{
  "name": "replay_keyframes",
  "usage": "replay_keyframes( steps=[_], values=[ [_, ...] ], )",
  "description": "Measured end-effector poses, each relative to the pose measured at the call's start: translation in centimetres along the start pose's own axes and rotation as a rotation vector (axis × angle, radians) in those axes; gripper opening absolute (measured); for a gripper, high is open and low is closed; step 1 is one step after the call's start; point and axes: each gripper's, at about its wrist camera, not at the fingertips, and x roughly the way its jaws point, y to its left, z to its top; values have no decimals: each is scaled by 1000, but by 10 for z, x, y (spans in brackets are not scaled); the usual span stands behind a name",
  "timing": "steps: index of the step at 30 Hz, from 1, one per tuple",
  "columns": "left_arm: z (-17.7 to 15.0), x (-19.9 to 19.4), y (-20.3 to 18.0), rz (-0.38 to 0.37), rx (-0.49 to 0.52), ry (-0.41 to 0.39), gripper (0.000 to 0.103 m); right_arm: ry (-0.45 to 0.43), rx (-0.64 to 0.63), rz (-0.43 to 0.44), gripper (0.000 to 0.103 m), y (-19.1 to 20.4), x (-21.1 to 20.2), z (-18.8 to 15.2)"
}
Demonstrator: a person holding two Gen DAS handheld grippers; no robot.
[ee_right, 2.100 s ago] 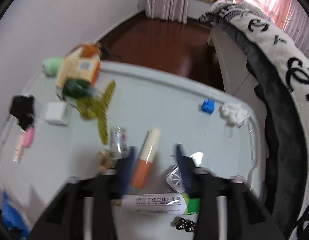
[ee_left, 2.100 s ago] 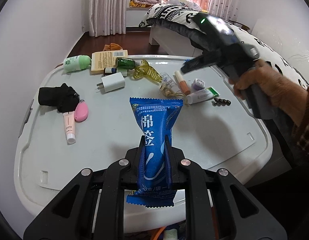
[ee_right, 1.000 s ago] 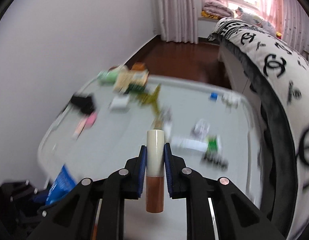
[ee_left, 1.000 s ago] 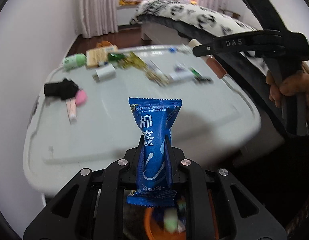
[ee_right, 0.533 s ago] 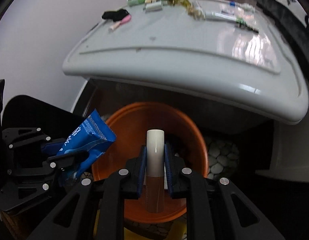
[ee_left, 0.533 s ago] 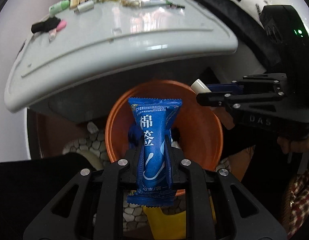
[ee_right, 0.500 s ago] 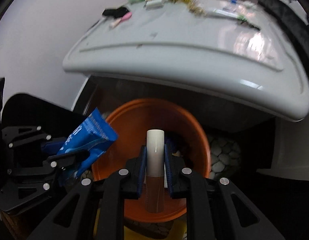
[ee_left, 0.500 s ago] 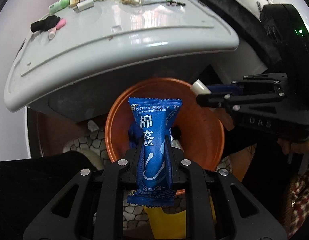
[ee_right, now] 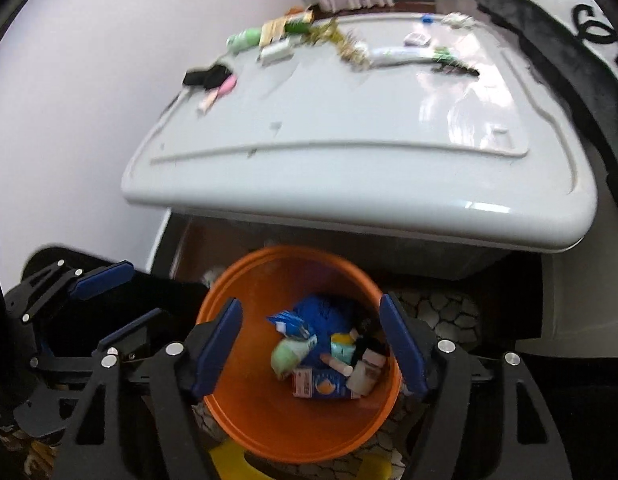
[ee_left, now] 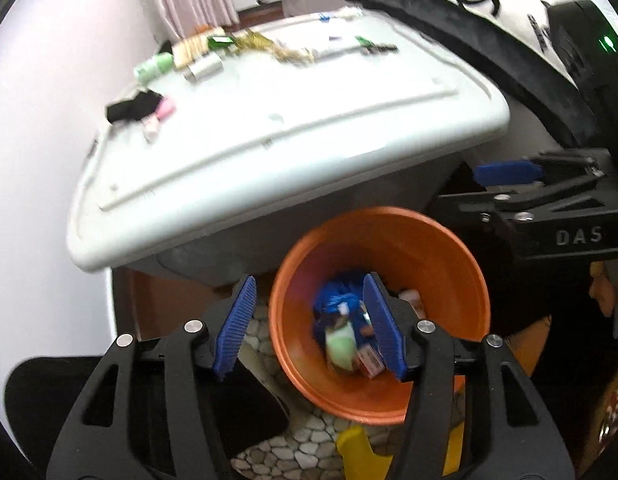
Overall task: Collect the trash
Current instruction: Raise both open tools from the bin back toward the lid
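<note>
Bedside corner seen from above the bin. A bed (ee_right: 581, 16) with a black-and-white cover runs along the right. Beside it stands a white lidded box (ee_right: 349, 200) used as a table; its lid overhangs the floor space where the bin sits, so anything lifted off the top travels only a short way down to be dropped.

On the far part of the lid lie small items, blurred: a green bottle (ee_right: 243, 38), a white charger (ee_right: 275, 52), a black pouch (ee_right: 205, 76), a white tube (ee_right: 401, 54).

The orange bin (ee_right: 245, 412) stands on a pebble-pattern floor under the box's near edge. It holds the trash: a blue packet (ee_right: 305, 316), a pale green piece, small cartons and tubes, heaped at the bottom.

The left gripper (ee_left: 309, 324) and right gripper (ee_right: 311, 346) both hang directly over the bin mouth, placed so a released piece falls inside. Each has its jaws spread wide with nothing between the blue pads (ee_left: 235, 326). By this view, more items on the lid await collection.
</note>
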Motion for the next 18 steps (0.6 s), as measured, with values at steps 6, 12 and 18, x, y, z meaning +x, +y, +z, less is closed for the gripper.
replay_keyframes(
  steps=[6,12,18],
  values=[
    [30,-5,12,35,-77,-51,55,-53,31,-13,72,-8,-10,12],
    [51,-11,16,72,-102,-104,55,-60,55,-12,73,-17,-12,12],
    [65,-8,21,90,-122,-117,56,-70,72,-6,73,-21,-12,15]
  ],
)
